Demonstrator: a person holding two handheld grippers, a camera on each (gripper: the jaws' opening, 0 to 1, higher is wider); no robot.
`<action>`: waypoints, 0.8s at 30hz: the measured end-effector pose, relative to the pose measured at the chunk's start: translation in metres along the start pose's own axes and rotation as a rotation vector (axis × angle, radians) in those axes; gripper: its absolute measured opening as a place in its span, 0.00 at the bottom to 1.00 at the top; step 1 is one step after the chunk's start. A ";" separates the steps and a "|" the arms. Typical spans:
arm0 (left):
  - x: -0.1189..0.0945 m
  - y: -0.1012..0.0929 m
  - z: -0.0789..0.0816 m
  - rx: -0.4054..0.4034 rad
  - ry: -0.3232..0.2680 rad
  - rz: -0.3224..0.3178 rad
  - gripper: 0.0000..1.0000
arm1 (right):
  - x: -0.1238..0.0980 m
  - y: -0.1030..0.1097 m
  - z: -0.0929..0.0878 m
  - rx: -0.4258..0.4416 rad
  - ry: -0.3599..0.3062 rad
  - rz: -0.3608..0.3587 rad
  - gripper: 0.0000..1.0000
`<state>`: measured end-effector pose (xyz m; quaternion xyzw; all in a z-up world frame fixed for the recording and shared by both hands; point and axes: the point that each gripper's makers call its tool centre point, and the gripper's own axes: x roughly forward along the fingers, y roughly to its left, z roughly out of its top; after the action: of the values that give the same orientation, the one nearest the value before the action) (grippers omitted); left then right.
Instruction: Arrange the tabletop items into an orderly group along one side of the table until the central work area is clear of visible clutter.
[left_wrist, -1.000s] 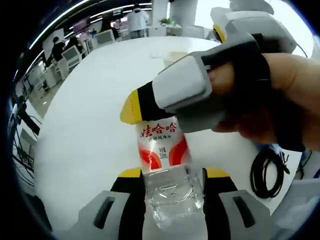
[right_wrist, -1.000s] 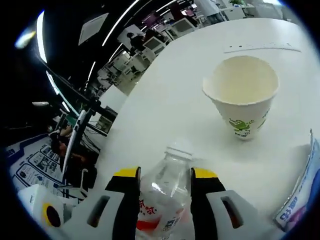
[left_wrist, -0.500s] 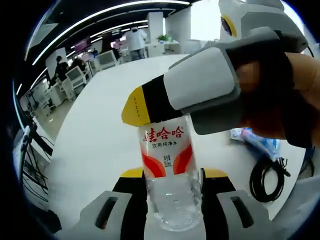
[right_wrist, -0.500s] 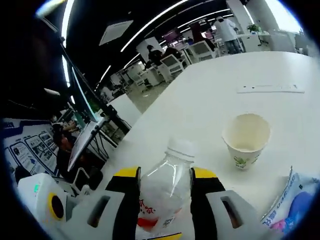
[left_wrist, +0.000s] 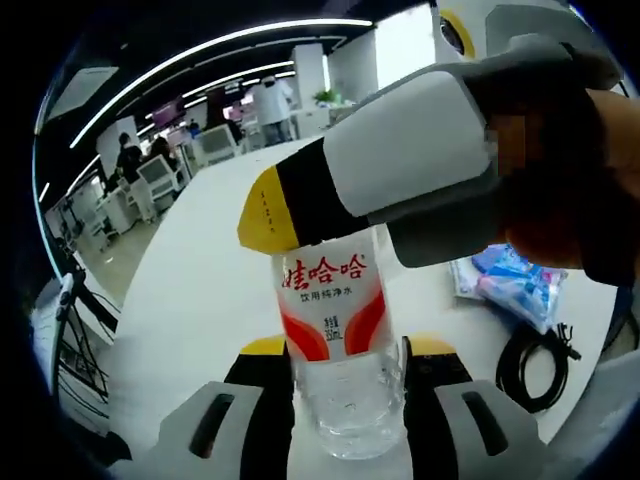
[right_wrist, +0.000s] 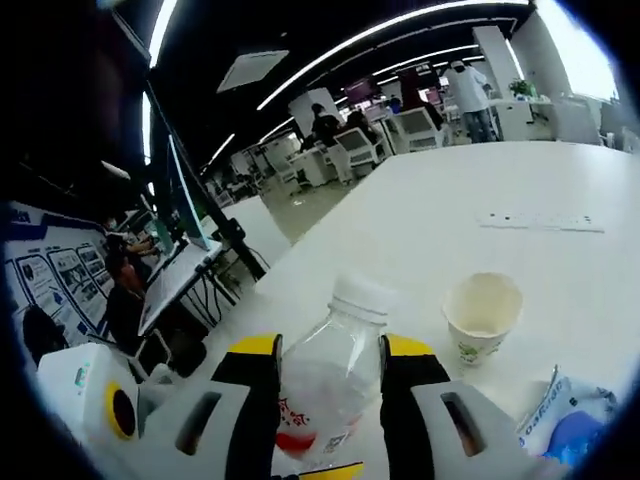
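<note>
Left gripper view: the clear water bottle (left_wrist: 335, 350), red-and-white label upward, stands between the left tool (left_wrist: 345, 400) jaws, which grip its lower body, while the right tool (left_wrist: 390, 185) clamps its upper part at 12 o'clock. Right gripper view: its capped neck rises at 12 o'clock, the paper cup (right_wrist: 482, 315) on the white bench (right_wrist: 420, 230) at 2 o'clock. Thin, slick and apparently near empty, it should feel light yet crushable; the labelled midsection seems the safest hold.
</note>
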<state>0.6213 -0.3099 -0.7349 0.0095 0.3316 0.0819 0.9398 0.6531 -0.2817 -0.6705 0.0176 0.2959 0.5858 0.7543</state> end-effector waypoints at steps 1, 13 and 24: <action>0.001 0.000 0.004 0.004 -0.008 -0.001 0.37 | -0.001 0.000 0.003 -0.005 -0.008 0.000 0.35; -0.005 0.001 0.019 0.021 -0.041 0.015 0.37 | -0.025 0.018 0.024 -0.138 -0.076 0.051 0.33; -0.005 0.000 0.020 -0.024 -0.055 0.017 0.36 | -0.047 0.032 0.031 -0.228 -0.131 0.121 0.26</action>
<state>0.6299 -0.3104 -0.7157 0.0035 0.3044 0.0936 0.9479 0.6329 -0.3038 -0.6134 -0.0121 0.1758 0.6576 0.7324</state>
